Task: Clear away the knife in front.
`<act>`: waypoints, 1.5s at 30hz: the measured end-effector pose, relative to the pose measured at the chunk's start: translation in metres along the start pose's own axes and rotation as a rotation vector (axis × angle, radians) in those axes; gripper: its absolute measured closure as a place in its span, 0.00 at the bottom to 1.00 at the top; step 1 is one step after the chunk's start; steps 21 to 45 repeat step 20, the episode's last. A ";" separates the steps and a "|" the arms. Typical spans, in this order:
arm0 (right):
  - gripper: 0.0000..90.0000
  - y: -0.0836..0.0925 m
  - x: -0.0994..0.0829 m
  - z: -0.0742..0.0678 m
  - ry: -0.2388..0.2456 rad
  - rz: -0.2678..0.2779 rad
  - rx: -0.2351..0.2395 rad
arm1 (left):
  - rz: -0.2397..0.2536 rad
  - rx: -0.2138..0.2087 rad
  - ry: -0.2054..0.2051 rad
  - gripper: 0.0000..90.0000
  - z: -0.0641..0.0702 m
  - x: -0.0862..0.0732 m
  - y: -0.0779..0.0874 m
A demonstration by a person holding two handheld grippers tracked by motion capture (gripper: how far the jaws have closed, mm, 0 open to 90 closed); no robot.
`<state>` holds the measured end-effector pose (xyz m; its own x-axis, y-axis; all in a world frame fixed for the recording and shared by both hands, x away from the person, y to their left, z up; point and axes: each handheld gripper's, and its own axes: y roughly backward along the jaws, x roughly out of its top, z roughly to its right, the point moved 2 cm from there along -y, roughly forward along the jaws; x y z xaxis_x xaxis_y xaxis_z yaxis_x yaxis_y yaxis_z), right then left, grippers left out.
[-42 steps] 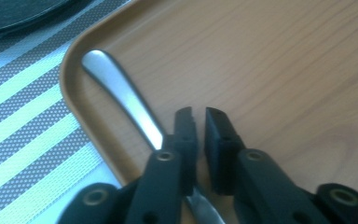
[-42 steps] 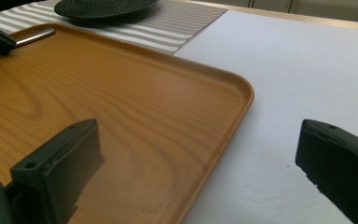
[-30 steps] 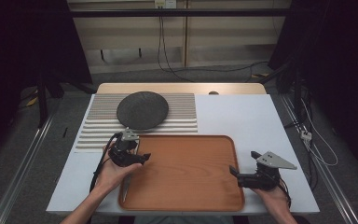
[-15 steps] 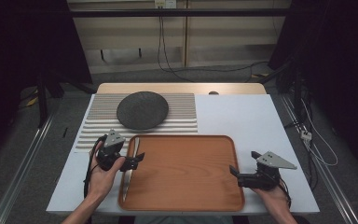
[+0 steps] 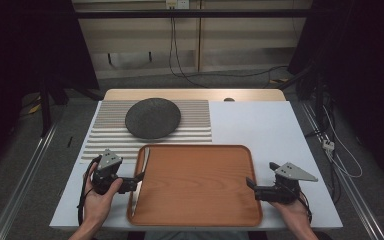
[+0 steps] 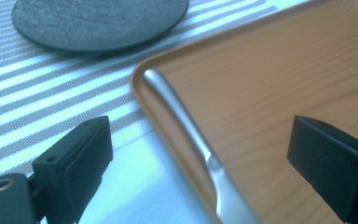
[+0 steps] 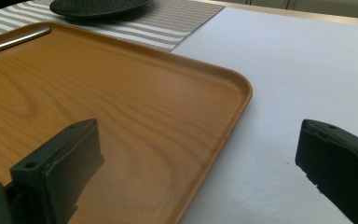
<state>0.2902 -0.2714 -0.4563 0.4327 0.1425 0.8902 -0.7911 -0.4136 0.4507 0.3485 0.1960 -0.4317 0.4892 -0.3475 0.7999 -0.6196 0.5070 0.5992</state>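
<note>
A wooden tray lies at the table's front middle. A silver metal utensil rests inside it along the left rim, and its handle runs between my left gripper's jaws without touching either pad. My left gripper sits just left of the tray, pointing at that rim. Its jaws have just been opening and stand wide apart. My right gripper is open at the tray's right rim, which passes between its jaws. The utensil's far end also shows in the right gripper view.
A dark round plate sits on a striped placemat behind the tray. White tabletop stretches to the right of the mat, with a wooden strip along the far edge.
My left gripper has drawn back to the left and toward the person, away from the tray's left rim, and its jaws have spread. The utensil stays in the tray. The right gripper has kept still.
</note>
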 end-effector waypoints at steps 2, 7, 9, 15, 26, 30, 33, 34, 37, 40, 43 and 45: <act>0.00 0.000 0.000 0.000 0.006 0.001 -0.002 | 0.019 0.012 0.006 0.07 -0.001 -0.003 0.002; 0.00 0.001 0.000 0.000 0.006 0.001 -0.003 | 0.036 0.020 0.027 0.07 -0.001 -0.010 0.006; 0.00 0.001 0.000 0.000 0.006 0.002 -0.003 | 0.043 0.023 0.036 0.07 -0.001 -0.012 0.007; 0.00 0.004 0.000 0.002 0.001 0.007 -0.009 | 0.053 0.077 0.056 0.07 -0.004 -0.015 0.007; 0.00 0.005 0.000 0.002 0.002 0.007 -0.013 | 0.064 0.054 0.047 0.07 -0.004 -0.014 0.006; 0.00 0.005 0.000 0.002 0.002 0.007 -0.013 | 0.064 0.054 0.047 0.07 -0.004 -0.014 0.006; 0.00 0.005 0.000 0.002 0.002 0.007 -0.013 | 0.064 0.054 0.047 0.07 -0.004 -0.014 0.006; 0.00 0.005 0.000 0.002 0.002 0.007 -0.013 | 0.064 0.054 0.047 0.07 -0.004 -0.014 0.006; 0.00 0.005 0.000 0.002 0.002 0.007 -0.013 | 0.064 0.054 0.047 0.07 -0.004 -0.014 0.006; 0.00 0.005 0.000 0.002 0.002 0.007 -0.013 | 0.064 0.054 0.047 0.07 -0.004 -0.014 0.006; 0.00 0.005 0.000 0.002 0.002 0.007 -0.013 | 0.064 0.054 0.047 0.07 -0.004 -0.014 0.006; 0.00 0.005 0.000 0.002 0.002 0.007 -0.013 | 0.064 0.054 0.047 0.07 -0.004 -0.014 0.006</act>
